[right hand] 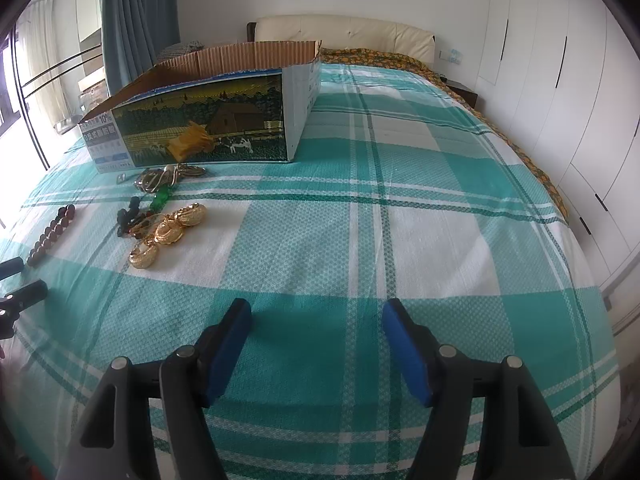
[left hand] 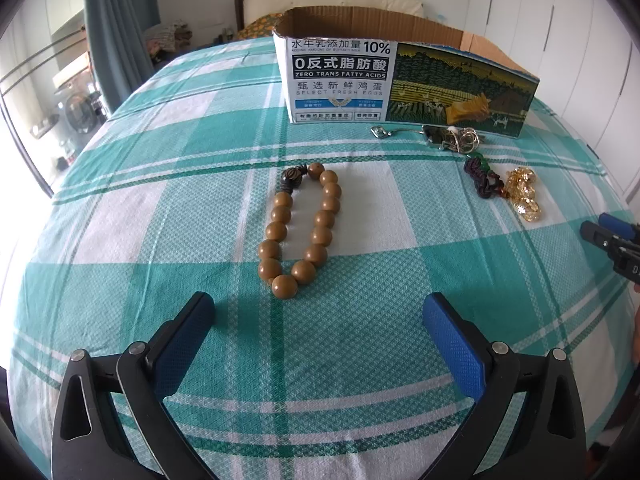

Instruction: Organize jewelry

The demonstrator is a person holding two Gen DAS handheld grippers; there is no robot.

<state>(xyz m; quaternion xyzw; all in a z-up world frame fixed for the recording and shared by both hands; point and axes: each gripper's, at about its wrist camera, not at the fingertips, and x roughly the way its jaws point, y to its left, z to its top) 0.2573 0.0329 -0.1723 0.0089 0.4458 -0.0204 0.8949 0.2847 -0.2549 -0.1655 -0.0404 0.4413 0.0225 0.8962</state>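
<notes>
Left tool [left hand: 318, 312] is spread wide above the bed [left hand: 160, 220], nothing between its blue pads, and the wooden bead bracelet [left hand: 302, 226] lies just beyond them. Right tool [right hand: 316, 320] is also parted, empty, over bare checked sheet. Far left of it sit the gold earrings [right hand: 168, 232], a dark cord piece [right hand: 130, 216] and a metal tangle [right hand: 160, 176] by the open cardboard box [right hand: 208, 124].
</notes>
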